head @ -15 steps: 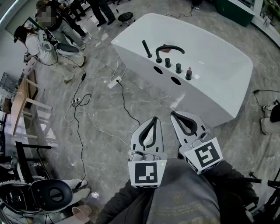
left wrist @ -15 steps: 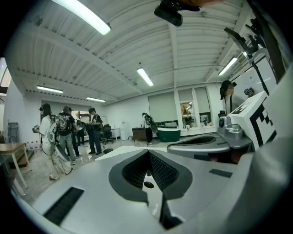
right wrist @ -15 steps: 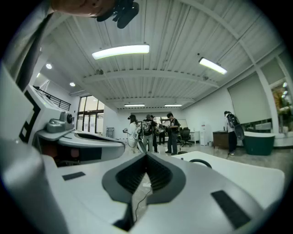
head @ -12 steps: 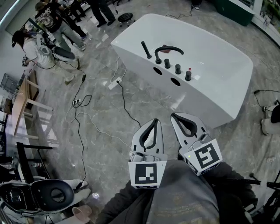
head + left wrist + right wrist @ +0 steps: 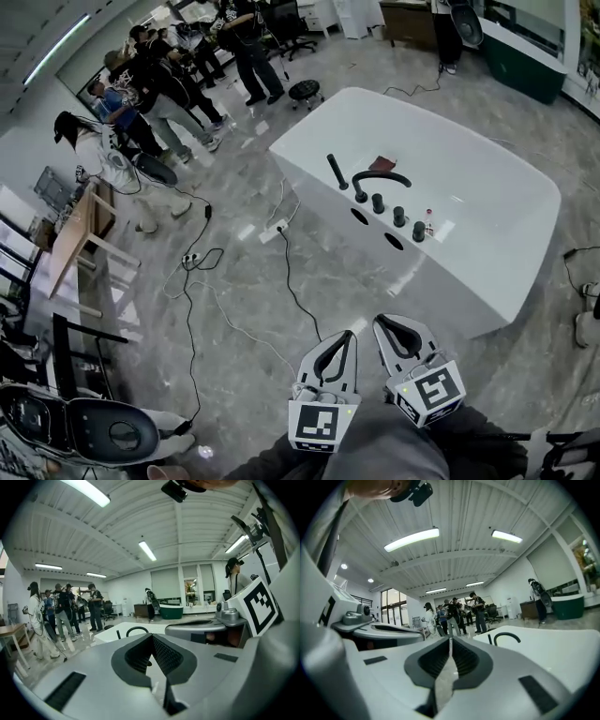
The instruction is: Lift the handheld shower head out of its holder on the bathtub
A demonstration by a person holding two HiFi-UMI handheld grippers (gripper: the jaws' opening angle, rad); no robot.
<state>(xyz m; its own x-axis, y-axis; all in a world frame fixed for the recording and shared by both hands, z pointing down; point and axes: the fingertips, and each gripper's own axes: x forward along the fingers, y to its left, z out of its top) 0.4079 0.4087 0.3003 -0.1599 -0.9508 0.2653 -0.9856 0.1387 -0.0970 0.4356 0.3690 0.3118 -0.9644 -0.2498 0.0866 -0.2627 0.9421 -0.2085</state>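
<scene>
Progress on the task is nil, as far as can be seen. Handheld shower head (image 5: 336, 171), a slim black wand, stands tilted in its holder on the near rim of the white bathtub (image 5: 487, 178). It is just beside the arched black spout (image 5: 380, 175) and the row of black knobs (image 5: 398, 217). Nothing touches it.

Left gripper (image 5: 349, 335) and right gripper (image 5: 379, 321) are held side by side, low in front of the person and well apart from the tub. Grey floor (image 5: 234, 309) and a trailing cable (image 5: 286, 272) lie between. Both grippers point roughly towards the tub. Jaws on each are clenched tip to tip with nothing between them, and both gripper views confirm this.

Remaining, in my judgement, is the whole job: approach to the rim, opening of one pair of jaws, a grip on the wand, and a lift clear of the holder. Group of people (image 5: 159, 80) stands off to the left, well away from the tub.
</scene>
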